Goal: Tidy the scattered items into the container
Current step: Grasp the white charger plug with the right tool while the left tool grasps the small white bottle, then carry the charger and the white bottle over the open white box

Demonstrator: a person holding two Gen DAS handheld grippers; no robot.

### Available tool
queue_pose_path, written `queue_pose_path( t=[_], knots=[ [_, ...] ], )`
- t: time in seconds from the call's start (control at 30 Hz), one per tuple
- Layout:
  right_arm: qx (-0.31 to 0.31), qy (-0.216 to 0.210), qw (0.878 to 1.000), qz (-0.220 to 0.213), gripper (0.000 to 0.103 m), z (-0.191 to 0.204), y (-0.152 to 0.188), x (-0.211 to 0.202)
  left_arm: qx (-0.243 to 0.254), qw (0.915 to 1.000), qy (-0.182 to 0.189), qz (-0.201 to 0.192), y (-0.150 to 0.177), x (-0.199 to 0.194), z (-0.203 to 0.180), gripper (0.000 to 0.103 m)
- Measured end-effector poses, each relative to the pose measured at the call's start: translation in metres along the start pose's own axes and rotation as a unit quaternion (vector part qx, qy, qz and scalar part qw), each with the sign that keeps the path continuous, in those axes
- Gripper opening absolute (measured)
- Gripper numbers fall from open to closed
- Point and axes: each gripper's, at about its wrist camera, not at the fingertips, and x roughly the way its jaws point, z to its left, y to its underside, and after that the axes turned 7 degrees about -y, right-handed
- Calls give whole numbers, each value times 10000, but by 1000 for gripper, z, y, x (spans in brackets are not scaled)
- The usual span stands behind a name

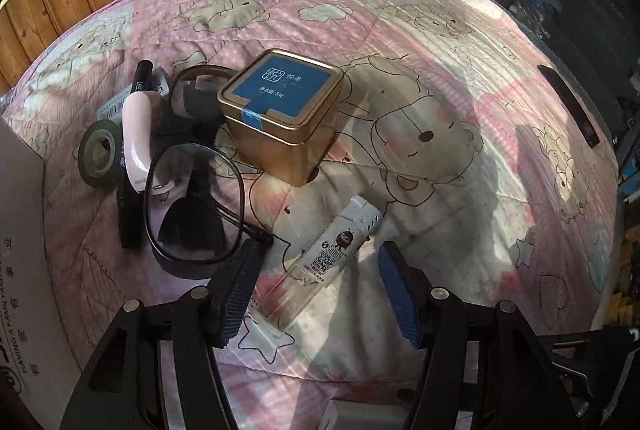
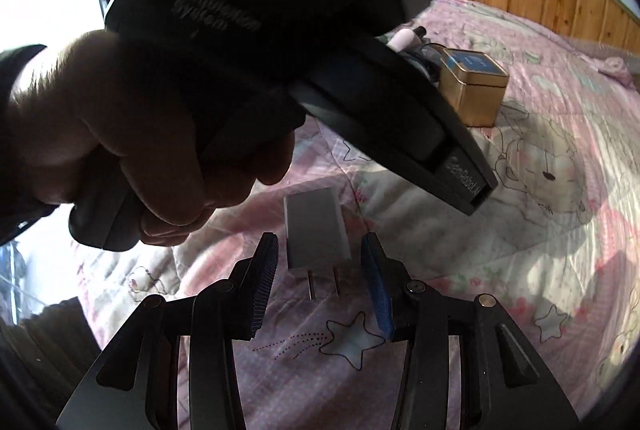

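Two hand-held grippers work over a bed covered by a pink cartoon-print quilt [image 1: 420, 42]. Left gripper [image 1: 320, 294]: fingers spread wide, pointing down and forward at a white lighter [image 1: 332, 250] that lies on the quilt between them, touching neither pad. Just far of the lighter stands a gold tin [image 1: 284, 114] with a blue lid. Left of the tin lies a cluster: black-framed glasses [image 1: 192, 202], a pink-white oblong device [image 1: 138, 134], a black pen [image 1: 128, 206] and a roll of dark tape [image 1: 98, 154]. A cardboard box [image 1: 24, 270] occupies the near-left edge. Right gripper [image 2: 320, 286]: fingers likewise held apart, straddling a white plug adapter [image 2: 316, 230] whose two prongs point toward the camera; no contact is visible. In the right wrist view, a hand [image 2: 120, 134] is clenched around the handle of the left gripper, which slants down to the right, partly hiding the tin behind it.
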Motion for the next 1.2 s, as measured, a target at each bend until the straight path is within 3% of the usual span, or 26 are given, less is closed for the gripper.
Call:
queue_pose_path(
  t=[0.03, 0.07, 0.1, 0.13, 0.43, 0.53, 0.87, 1.2],
  knots=[
    [-142, 129, 9998, 59, 46, 3, -2, 5, 23, 10000, -46, -30, -2, 0, 2, 42],
    [-240, 220, 9994, 103, 45, 4, -3, 8, -37, 10000, 32, -39, -3, 1, 6, 26],
    [-294, 258, 9992, 121, 37, 4, -4, 10, -172, 9998, 137, -25, -4, 1, 13, 20],
    [-332, 272, 9990, 137, 31, 4, -6, 11, -294, 9993, 237, -20, -5, 1, 19, 20],
    [-64, 195, 9997, 135, 31, -19, -3, 4, -315, 9994, 136, -89, -2, 3, 15, 25],
    [108, 147, 9998, 50, 31, -29, -2, -8, -335, 9994, 112, -49, -6, 1, 16, 20],
    [899, 176, 9957, -142, 31, -61, 12, -46, -539, 9977, 80, -401, -2, -41, 18, 20],
    [1605, 21, 9867, -270, 31, -43, 21, -79, -855, 9931, 161, -791, 22, -92, 16, 20]
  ],
)
